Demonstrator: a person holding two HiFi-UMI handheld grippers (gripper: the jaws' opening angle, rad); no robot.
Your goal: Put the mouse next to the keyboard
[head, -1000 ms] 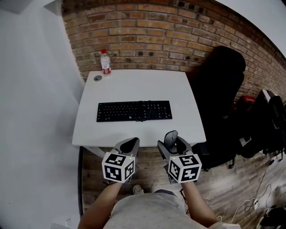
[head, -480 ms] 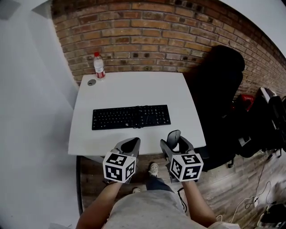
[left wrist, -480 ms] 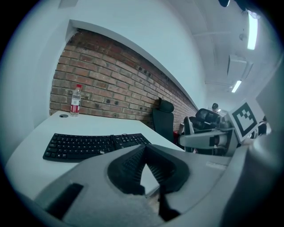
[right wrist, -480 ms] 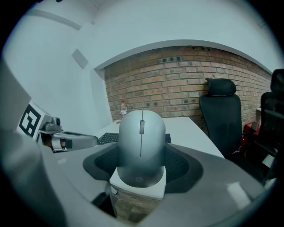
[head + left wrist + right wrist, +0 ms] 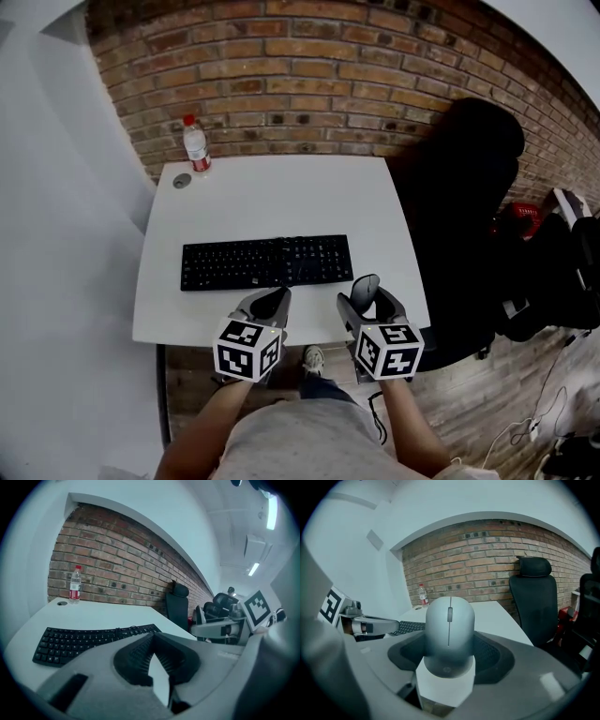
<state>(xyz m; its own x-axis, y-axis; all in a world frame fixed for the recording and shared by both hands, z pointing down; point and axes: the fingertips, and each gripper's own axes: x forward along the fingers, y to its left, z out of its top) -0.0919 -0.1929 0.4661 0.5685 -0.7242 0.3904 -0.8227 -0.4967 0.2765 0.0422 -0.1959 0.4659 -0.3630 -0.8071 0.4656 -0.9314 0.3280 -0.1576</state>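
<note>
A black keyboard (image 5: 267,262) (image 5: 89,641) lies across the front half of the white table (image 5: 281,197). My right gripper (image 5: 367,302) (image 5: 450,641) is shut on a grey mouse (image 5: 364,292) (image 5: 450,630), which sits upright between the jaws. It hangs over the table's front right edge, just right of and nearer than the keyboard's right end. My left gripper (image 5: 266,305) (image 5: 151,639) is shut with nothing in it, hovering over the front edge just before the keyboard's middle.
A water bottle (image 5: 196,144) (image 5: 74,584) and a round grey cap (image 5: 181,181) stand at the table's far left corner by the brick wall. A black office chair (image 5: 469,187) (image 5: 534,602) is right of the table. Bags and cables lie on the floor at far right.
The table has come closer in the head view. Both grippers now reach over its front edge, nearer the keyboard. The mouse stays held in the right gripper.
</note>
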